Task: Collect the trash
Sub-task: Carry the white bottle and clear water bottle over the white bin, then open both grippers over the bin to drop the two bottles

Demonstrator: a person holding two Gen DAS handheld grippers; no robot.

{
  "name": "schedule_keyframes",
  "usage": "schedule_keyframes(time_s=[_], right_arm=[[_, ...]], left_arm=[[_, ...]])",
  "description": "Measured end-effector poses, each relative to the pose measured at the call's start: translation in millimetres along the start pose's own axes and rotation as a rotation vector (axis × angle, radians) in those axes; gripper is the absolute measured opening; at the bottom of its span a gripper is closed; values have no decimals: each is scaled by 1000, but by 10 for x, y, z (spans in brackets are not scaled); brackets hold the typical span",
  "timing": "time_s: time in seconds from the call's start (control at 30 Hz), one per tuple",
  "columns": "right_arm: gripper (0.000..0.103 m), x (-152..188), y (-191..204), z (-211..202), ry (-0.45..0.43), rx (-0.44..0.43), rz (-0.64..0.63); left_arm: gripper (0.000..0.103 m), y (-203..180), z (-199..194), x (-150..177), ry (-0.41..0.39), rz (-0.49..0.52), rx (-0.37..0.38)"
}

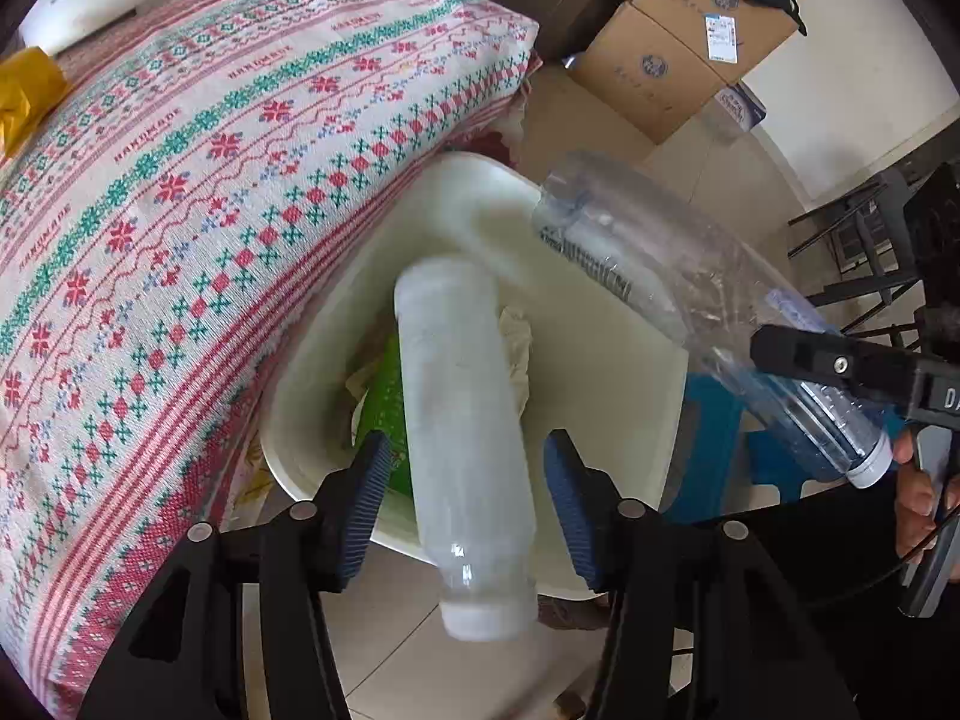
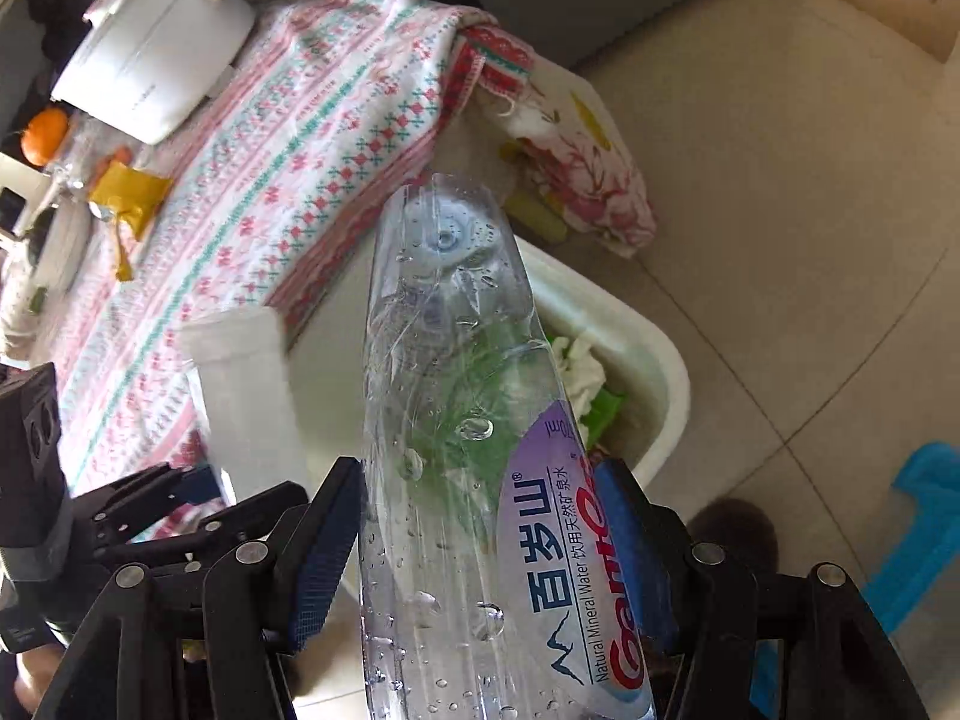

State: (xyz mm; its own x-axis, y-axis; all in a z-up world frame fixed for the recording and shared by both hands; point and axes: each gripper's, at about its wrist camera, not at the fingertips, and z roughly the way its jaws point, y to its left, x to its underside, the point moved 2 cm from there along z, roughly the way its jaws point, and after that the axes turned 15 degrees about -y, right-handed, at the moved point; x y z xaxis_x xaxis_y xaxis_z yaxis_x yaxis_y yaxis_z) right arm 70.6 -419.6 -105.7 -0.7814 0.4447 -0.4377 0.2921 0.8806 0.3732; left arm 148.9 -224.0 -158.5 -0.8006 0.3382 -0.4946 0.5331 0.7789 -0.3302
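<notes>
A frosted white bottle [image 1: 465, 432] hangs between my left gripper's [image 1: 468, 507] open fingers, untouched by the pads, base pointing into the white trash bin [image 1: 612, 372] below; its cap end shows in the right wrist view [image 2: 246, 396]. My right gripper [image 2: 480, 534] is shut on a clear water bottle [image 2: 462, 450] with a purple label, held over the bin [image 2: 654, 354]. That bottle [image 1: 690, 300] and the right gripper's finger [image 1: 828, 360] show at the right of the left wrist view. Green wrapper [image 1: 384, 414] and crumpled tissue [image 2: 579, 369] lie in the bin.
A table with a patterned red, green and white cloth [image 1: 198, 192] stands left of the bin, with a white appliance [image 2: 150, 54], an orange [image 2: 43, 135] and a yellow packet [image 2: 129, 195] on it. Cardboard boxes [image 1: 678, 42] sit behind. A blue stool [image 2: 918, 534] stands on the tiled floor.
</notes>
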Motion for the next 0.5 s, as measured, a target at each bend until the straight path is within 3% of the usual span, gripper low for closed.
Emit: schedule_keyframes(time_s=[0.07, 0.2, 0.5], right_arm=[[68, -2, 26, 71, 17, 7, 2], [68, 19, 60, 159, 37, 29, -7], [71, 121, 101, 388, 120, 60, -15]], left_arm=[[67, 1, -78, -54, -34, -4, 4], [69, 8, -255, -100, -76, -16, 10], [78, 143, -705, -26, -145, -5, -60]])
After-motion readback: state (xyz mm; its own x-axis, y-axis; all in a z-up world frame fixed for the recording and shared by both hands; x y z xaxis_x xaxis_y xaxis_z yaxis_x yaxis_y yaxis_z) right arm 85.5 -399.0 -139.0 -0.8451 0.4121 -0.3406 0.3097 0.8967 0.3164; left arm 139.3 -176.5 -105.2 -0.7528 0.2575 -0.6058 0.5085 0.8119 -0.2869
